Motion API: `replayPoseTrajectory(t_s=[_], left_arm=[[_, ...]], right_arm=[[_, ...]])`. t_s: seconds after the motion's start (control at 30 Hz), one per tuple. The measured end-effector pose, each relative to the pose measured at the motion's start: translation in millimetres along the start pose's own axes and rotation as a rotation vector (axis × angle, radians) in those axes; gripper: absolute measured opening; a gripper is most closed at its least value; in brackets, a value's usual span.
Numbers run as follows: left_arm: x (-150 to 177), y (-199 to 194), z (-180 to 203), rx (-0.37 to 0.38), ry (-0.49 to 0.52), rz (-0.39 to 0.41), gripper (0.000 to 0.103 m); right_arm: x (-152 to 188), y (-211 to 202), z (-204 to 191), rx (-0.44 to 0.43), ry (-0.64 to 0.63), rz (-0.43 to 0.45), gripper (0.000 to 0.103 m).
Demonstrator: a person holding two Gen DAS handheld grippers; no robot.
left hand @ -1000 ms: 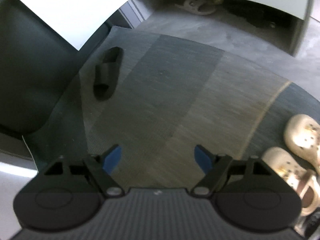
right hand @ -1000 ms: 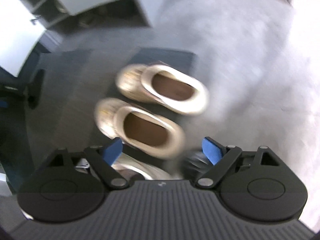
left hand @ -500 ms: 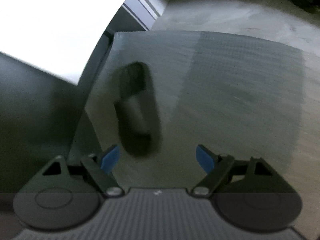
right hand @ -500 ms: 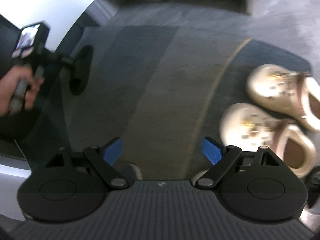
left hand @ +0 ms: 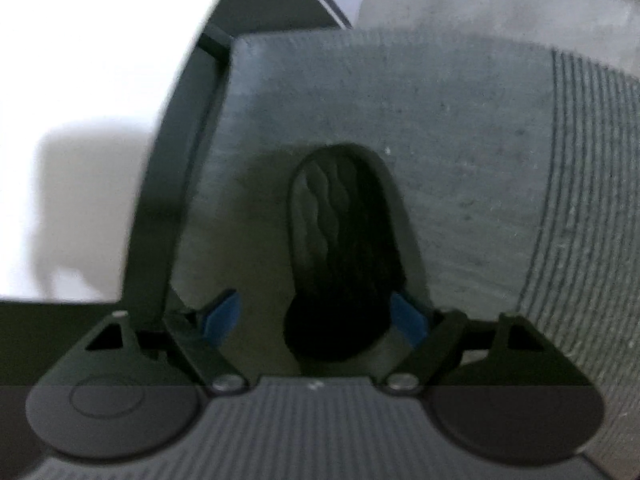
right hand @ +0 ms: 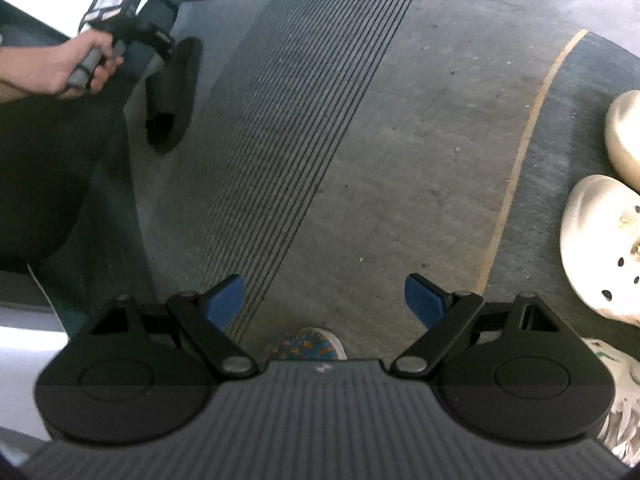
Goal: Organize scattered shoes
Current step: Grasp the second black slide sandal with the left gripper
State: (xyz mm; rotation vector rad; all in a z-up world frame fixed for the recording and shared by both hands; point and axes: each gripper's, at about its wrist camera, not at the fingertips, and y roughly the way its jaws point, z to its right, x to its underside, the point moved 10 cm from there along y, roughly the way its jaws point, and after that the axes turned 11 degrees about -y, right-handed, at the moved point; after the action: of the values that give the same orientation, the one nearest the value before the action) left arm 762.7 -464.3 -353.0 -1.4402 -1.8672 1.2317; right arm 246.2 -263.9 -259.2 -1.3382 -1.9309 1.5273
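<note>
A black slide sandal (left hand: 340,240) lies lengthwise on the grey mat (left hand: 460,160), strap end nearest me. My left gripper (left hand: 316,318) is open and straddles that near end. The right pad (left hand: 408,318) is close against the sandal's side and the left pad (left hand: 222,318) stands clear of it. In the right wrist view the same sandal (right hand: 172,92) lies far left, with a hand (right hand: 76,66) holding the left gripper over it. My right gripper (right hand: 324,300) hangs open above the mat with nothing between its fingers. Two cream clogs (right hand: 600,240) sit at the right edge.
A white panel (left hand: 80,120) and a dark frame (left hand: 176,160) run along the mat's left side. A colourful shoe toe (right hand: 308,346) pokes out under the right gripper, and a white sneaker (right hand: 624,400) lies at the bottom right. A tan stripe (right hand: 520,160) crosses the mat.
My left gripper dropped and closed in on the black sandal, which now sits between its fingers. The right gripper swung left off the cream clogs to over the mat.
</note>
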Motion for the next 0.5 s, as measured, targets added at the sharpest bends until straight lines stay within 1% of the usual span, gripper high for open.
replayPoseTrajectory(t_s=[0.07, 0.13, 0.2, 0.23, 0.3, 0.33, 0.4, 0.43, 0.5], left_arm=[[-4, 6, 7, 0.021, 0.031, 0.001, 0.082], [-6, 7, 15, 0.037, 0.064, 0.014, 0.074], [-8, 5, 25, 0.065, 0.116, 0.048, 0.074], [-7, 6, 28, 0.076, 0.131, 0.038, 0.074], [2, 17, 35, 0.1, 0.17, -0.028, 0.073], [5, 21, 37, 0.106, 0.184, -0.049, 0.071], [17, 32, 41, 0.121, 0.216, -0.115, 0.067], [22, 37, 43, 0.138, 0.215, -0.149, 0.067], [27, 41, 47, 0.157, 0.207, -0.18, 0.065]], right_arm=[[1, 5, 1, 0.004, -0.011, -0.012, 0.089], [0, 13, 3, 0.012, -0.021, -0.026, 0.089], [1, 16, 5, 0.02, -0.033, -0.034, 0.089], [1, 18, 6, 0.022, -0.032, -0.037, 0.089], [1, 20, 9, 0.024, -0.023, -0.04, 0.089], [2, 22, 11, 0.025, -0.008, -0.043, 0.089], [2, 24, 13, 0.028, 0.008, -0.047, 0.089], [2, 26, 14, 0.031, 0.018, -0.049, 0.089], [3, 29, 13, 0.026, 0.035, -0.045, 0.089]])
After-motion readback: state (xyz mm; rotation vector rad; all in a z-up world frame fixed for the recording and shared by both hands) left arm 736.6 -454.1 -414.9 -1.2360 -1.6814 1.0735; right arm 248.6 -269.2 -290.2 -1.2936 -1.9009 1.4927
